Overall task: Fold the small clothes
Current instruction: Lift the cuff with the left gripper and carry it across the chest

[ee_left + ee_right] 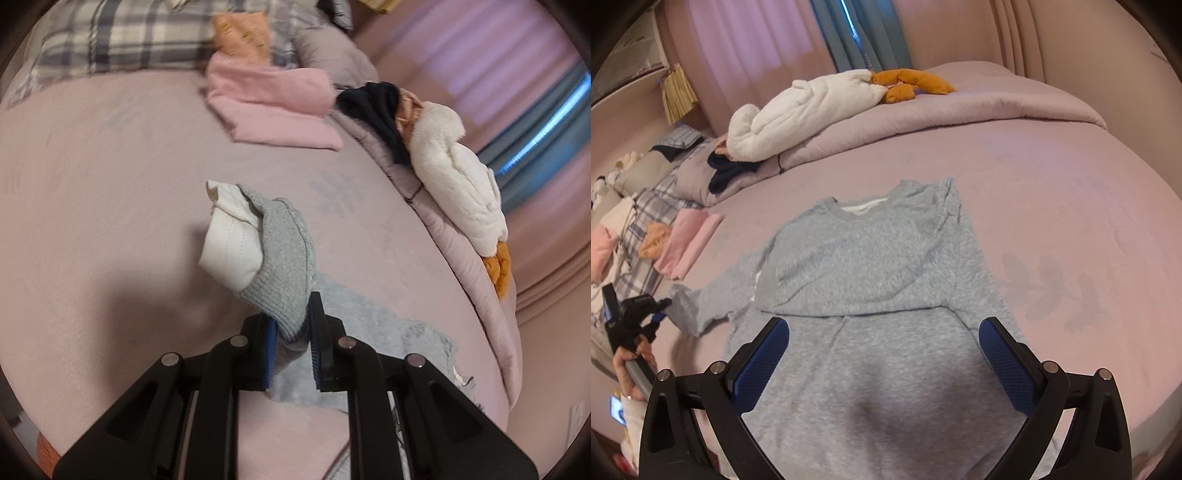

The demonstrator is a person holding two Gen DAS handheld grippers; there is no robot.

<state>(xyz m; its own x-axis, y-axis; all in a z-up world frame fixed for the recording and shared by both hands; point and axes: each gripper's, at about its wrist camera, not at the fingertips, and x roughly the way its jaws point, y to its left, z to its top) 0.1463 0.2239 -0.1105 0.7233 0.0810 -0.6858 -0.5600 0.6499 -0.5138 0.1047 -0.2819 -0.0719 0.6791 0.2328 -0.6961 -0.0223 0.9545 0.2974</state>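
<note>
Grey sweater (871,280) spread flat on pink bed sheet (1071,229), neckline toward 12 o'clock, hem under right gripper (882,354). Right gripper jaws held wide apart, nothing pinched. Sleeve cuff (284,266) clamped between blue pads of left gripper (291,332), white lining exposed, cuff lifted off sheet. Folded pink clothes (273,107) seen at 12 o'clock of left gripper; white plush toy (454,177) at 2 o'clock.
</note>
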